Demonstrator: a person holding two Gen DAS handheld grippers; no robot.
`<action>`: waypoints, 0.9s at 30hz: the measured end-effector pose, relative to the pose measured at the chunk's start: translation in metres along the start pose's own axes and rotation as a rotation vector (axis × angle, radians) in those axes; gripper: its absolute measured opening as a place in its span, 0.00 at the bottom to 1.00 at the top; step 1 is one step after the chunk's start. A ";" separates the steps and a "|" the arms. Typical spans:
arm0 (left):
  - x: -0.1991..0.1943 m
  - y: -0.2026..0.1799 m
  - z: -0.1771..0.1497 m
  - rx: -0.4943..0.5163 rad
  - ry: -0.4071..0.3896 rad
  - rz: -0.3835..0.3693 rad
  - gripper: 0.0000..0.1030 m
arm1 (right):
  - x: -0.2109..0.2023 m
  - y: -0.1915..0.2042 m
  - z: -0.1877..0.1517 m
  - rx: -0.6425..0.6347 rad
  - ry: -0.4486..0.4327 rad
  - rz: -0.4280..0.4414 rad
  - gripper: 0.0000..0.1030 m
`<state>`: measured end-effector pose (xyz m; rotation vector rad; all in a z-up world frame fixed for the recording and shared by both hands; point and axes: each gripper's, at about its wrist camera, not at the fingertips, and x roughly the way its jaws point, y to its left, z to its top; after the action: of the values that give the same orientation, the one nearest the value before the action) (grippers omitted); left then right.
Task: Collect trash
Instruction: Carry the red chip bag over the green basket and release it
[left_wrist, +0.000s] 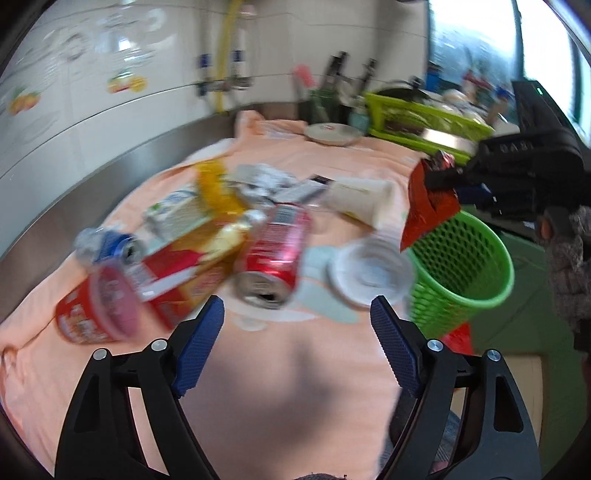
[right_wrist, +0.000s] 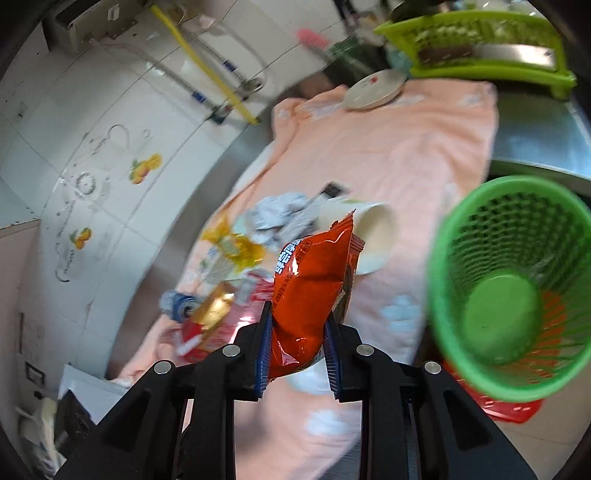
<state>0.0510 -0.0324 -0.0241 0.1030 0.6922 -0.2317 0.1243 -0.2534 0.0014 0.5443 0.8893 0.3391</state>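
My right gripper is shut on an orange-red snack wrapper, held in the air left of the green mesh bin. From the left wrist view the same wrapper hangs from the right gripper above the bin. My left gripper stands open over the peach cloth, nothing between its fingers. Just beyond it lie a red can, a white plastic lid, a red cup and a red-yellow box.
Further back on the cloth lie a paper cup, crumpled foil, a yellow wrapper, a carton and a blue can. A plate and a green dish rack stand behind. A red bag lies under the bin.
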 end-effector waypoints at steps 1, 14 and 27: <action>0.002 -0.009 0.001 0.018 0.000 -0.010 0.75 | -0.006 -0.009 0.000 -0.007 -0.009 -0.030 0.24; 0.068 -0.079 0.005 0.197 0.120 -0.140 0.58 | -0.015 -0.109 -0.001 -0.050 0.004 -0.302 0.24; 0.103 -0.090 0.004 0.291 0.196 -0.116 0.36 | 0.005 -0.156 -0.004 -0.008 0.065 -0.365 0.29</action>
<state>0.1084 -0.1389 -0.0890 0.3683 0.8571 -0.4371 0.1326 -0.3767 -0.0935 0.3550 1.0286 0.0284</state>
